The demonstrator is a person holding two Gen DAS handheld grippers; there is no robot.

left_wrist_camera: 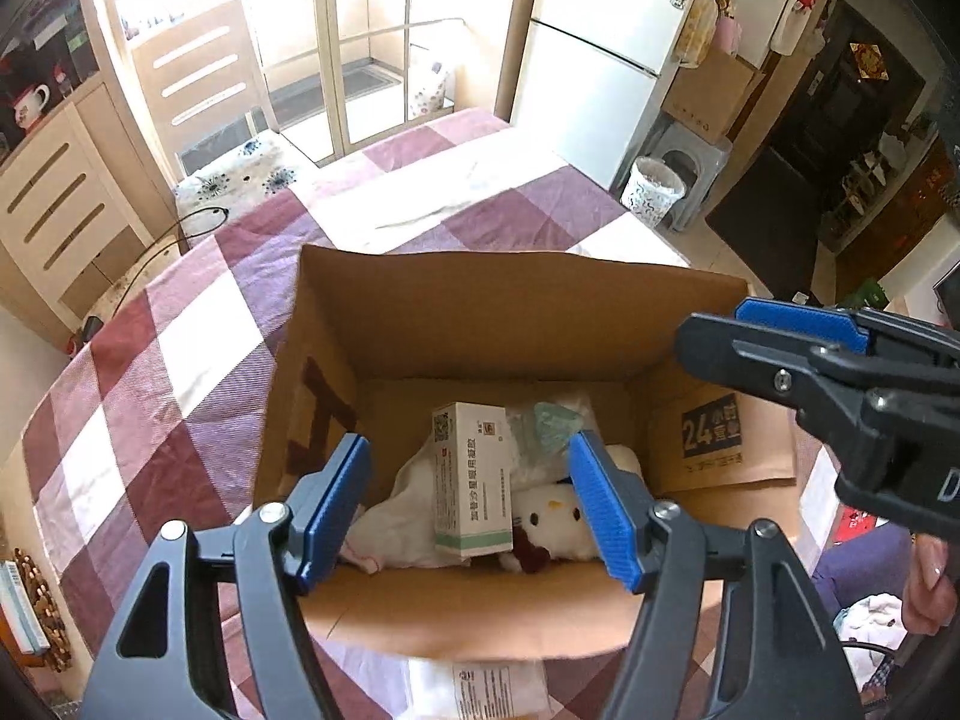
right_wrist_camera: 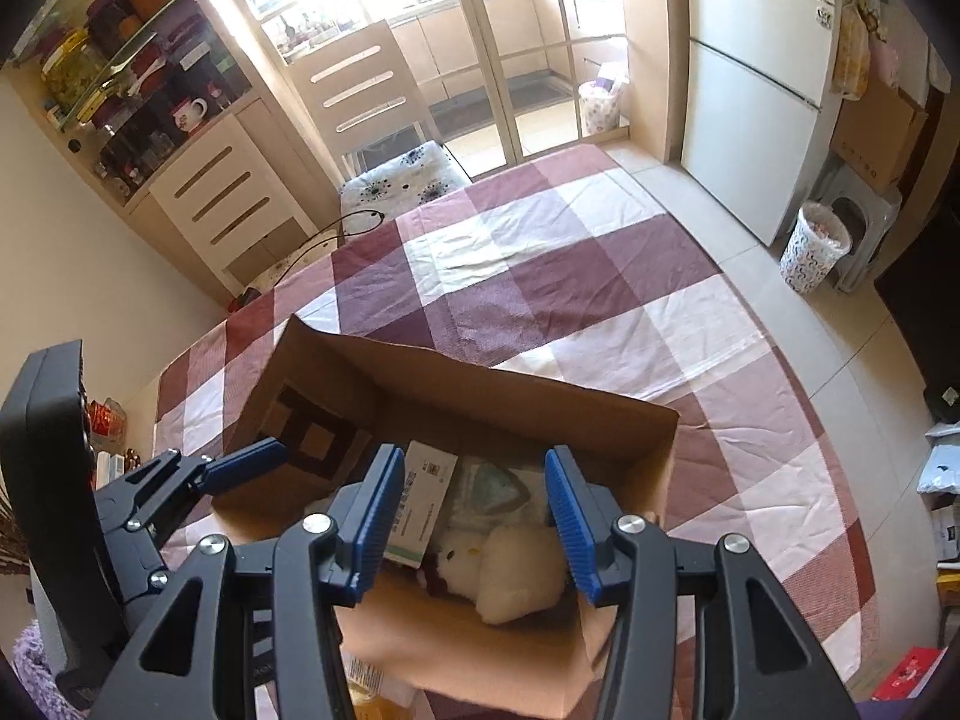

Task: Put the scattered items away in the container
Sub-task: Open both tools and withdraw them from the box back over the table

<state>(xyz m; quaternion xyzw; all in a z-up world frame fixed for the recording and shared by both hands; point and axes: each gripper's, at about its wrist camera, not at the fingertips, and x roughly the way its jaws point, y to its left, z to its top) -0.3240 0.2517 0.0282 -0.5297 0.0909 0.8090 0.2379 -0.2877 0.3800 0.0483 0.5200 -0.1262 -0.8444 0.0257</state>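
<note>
Both grippers (left_wrist_camera: 471,504) (right_wrist_camera: 474,519) released, empty, above cardboard box (left_wrist_camera: 504,312); medicine carton (left_wrist_camera: 471,480) inside below.

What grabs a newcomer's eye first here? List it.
The open cardboard box on the purple checked tablecloth, centre of both views. Inside it lie a white plush toy and an upright medicine carton. Both blue-padded tongs, left and right, hover open above it, holding nothing.

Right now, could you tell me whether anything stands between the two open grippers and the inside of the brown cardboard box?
Nothing visible does. The left gripper and right gripper hang open and empty over the brown cardboard box, whose top is open. Inside lie a white-and-green medicine carton and a white plush cat toy.
</note>
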